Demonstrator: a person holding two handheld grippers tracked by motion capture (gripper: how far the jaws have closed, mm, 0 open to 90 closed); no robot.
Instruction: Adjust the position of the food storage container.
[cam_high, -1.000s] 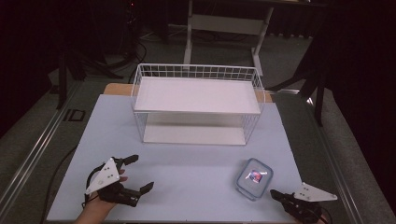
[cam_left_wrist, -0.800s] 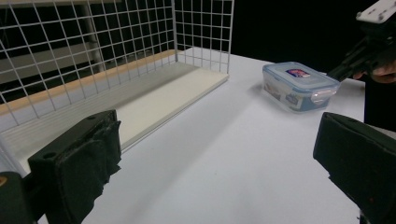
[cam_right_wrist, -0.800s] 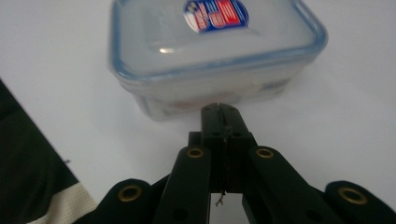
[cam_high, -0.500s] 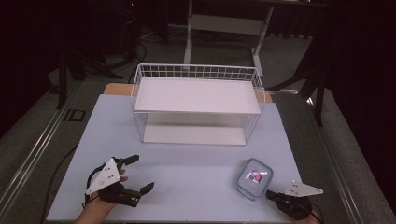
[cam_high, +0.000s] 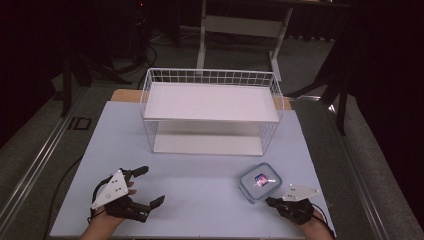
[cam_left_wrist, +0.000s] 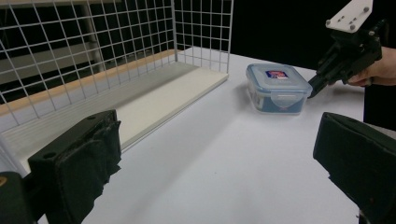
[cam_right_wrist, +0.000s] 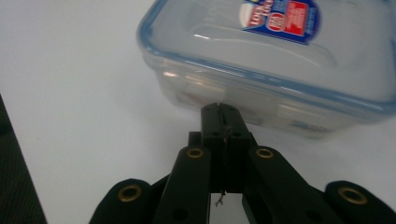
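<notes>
On the white table (cam_high: 200, 175), a clear blue-rimmed container (cam_high: 259, 181) faces the right gripper's (cam_high: 270, 202) closed fingers; left gripper (cam_high: 150, 186) gapes

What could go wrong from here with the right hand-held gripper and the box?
1. The right hand-held gripper is shut, its tip at the box wall; pushing on would likely slide the box, not grip it.
2. The box sits near the rack; a shove may knock it against the wire.

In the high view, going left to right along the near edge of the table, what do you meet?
Left gripper, jaws wide apart → clear plastic container with a blue-rimmed lid → right gripper, jaws closed, tips just short of the container.
</notes>
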